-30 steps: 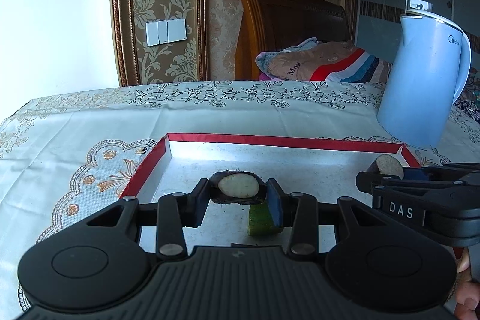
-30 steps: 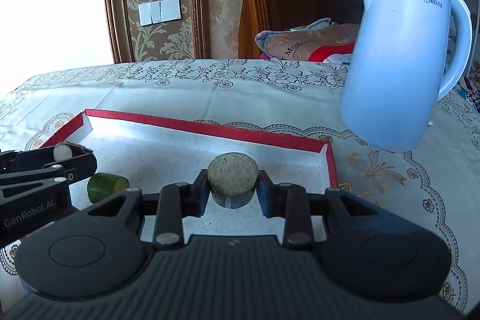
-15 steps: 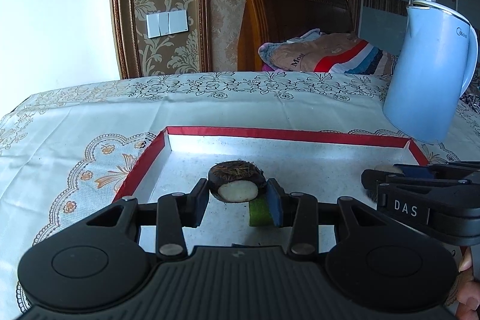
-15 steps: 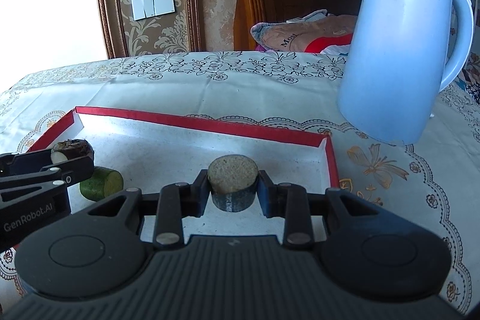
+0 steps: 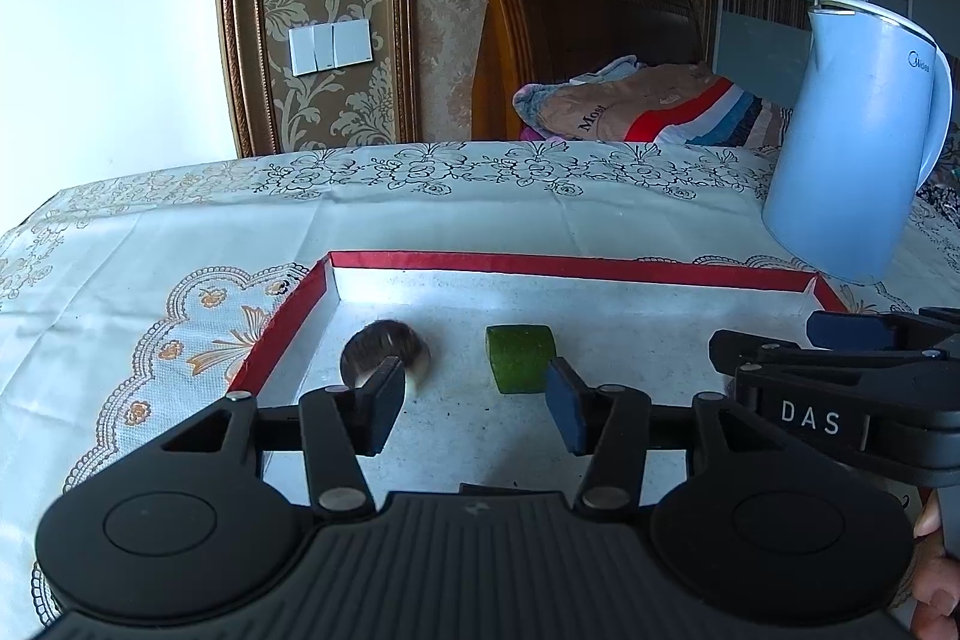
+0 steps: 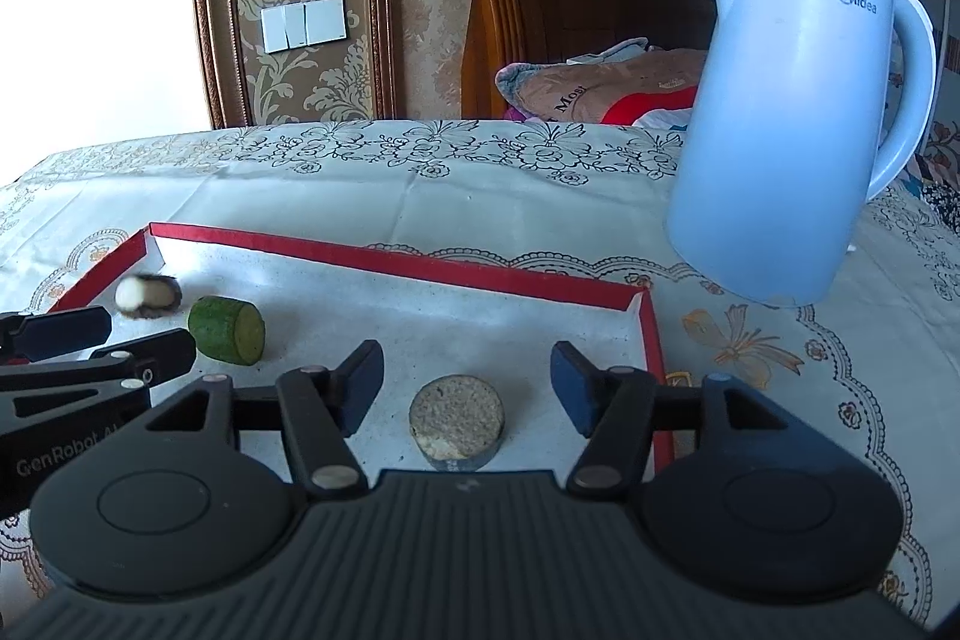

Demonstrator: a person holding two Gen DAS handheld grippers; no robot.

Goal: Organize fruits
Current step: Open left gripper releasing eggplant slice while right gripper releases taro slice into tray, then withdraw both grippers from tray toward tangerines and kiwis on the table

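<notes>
A red-rimmed white tray lies on the table. In it lie a dark hairy piece with white flesh, a green cut chunk and a round brown-topped slice. My left gripper is open, just behind the hairy piece and the green chunk, holding nothing. My right gripper is open, with the brown slice lying on the tray between its fingers. Each gripper shows at the edge of the other's view.
A light blue kettle stands on the patterned tablecloth beyond the tray's right corner. A wooden headboard and folded bedding lie behind the table.
Both grippers opened. The left one let the hairy piece go onto the tray's left side; the right one let the brown slice go onto the tray.
</notes>
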